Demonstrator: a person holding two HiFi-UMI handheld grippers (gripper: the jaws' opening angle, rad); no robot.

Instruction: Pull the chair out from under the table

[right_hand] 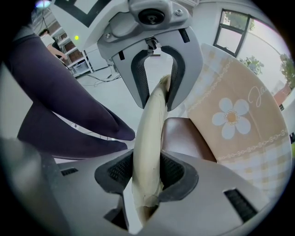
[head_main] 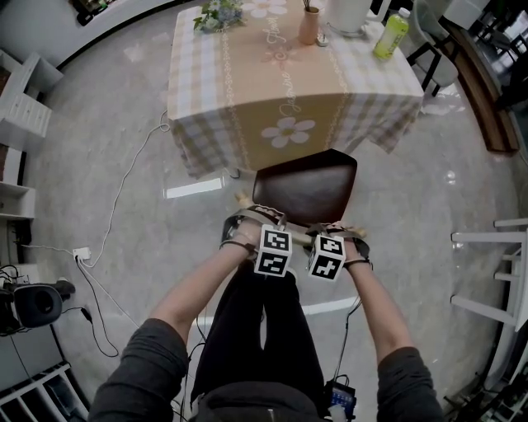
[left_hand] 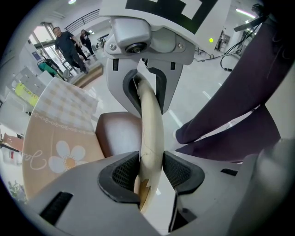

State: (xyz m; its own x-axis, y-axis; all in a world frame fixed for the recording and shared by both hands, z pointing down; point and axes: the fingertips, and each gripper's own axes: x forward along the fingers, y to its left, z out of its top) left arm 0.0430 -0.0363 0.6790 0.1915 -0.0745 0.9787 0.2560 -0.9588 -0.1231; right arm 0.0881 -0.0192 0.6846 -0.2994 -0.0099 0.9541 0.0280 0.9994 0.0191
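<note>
The chair stands just off the table's near edge, its brown seat (head_main: 305, 185) wholly outside the checked flower tablecloth (head_main: 280, 82). Both grippers point steeply down onto its cream backrest rail (head_main: 242, 200). My left gripper (head_main: 247, 227) is shut on the rail (left_hand: 151, 133), whose sides the ribbed pads (left_hand: 124, 173) press. My right gripper (head_main: 342, 235) is shut on the same rail (right_hand: 150, 133) further right, pads (right_hand: 173, 170) against it. The seat (left_hand: 117, 133) and cloth (left_hand: 55, 138) show beyond the left gripper (left_hand: 151, 173). They also lie behind the right gripper (right_hand: 146, 175), seat (right_hand: 184, 138) in front of cloth (right_hand: 239, 120).
On the table stand a green bottle (head_main: 391, 33), a vase (head_main: 309, 25) and flowers (head_main: 219, 15). A white cable (head_main: 124, 189) and power strip (head_main: 81, 255) lie on the floor at left. White shelves (head_main: 21, 107) stand left, a white rack (head_main: 503, 280) right. My dark-trousered legs (head_main: 256, 330) are behind the chair.
</note>
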